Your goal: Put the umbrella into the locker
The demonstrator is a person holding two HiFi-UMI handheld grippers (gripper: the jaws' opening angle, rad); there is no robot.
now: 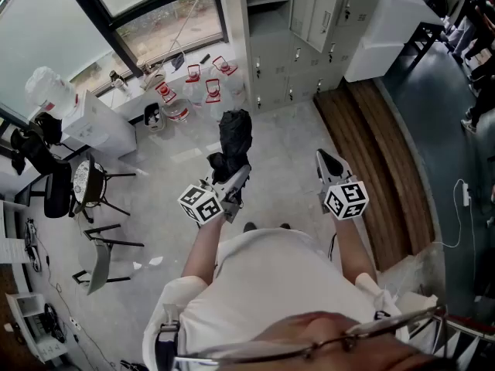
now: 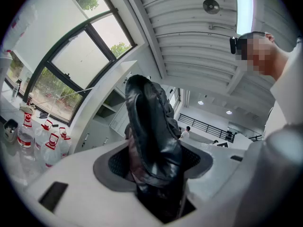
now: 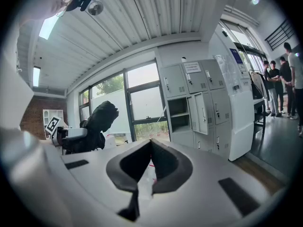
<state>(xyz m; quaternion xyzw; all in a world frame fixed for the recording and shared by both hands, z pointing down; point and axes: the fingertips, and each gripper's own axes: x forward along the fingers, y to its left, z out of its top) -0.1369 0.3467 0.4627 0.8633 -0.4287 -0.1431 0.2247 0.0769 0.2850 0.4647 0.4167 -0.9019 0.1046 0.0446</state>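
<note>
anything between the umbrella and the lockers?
No. Head view shows only bare grey floor between the umbrella, held in the left tool, and the lockers.

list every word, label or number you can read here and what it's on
No text is legible in any view.
Paper notices on the lockers: too small to read.
Blue sign on the white cabinet: blurred, unreadable.
Red labels on the water jugs: too small to read.
Marker cubes: black-and-white square patterns only, no letters.
</note>
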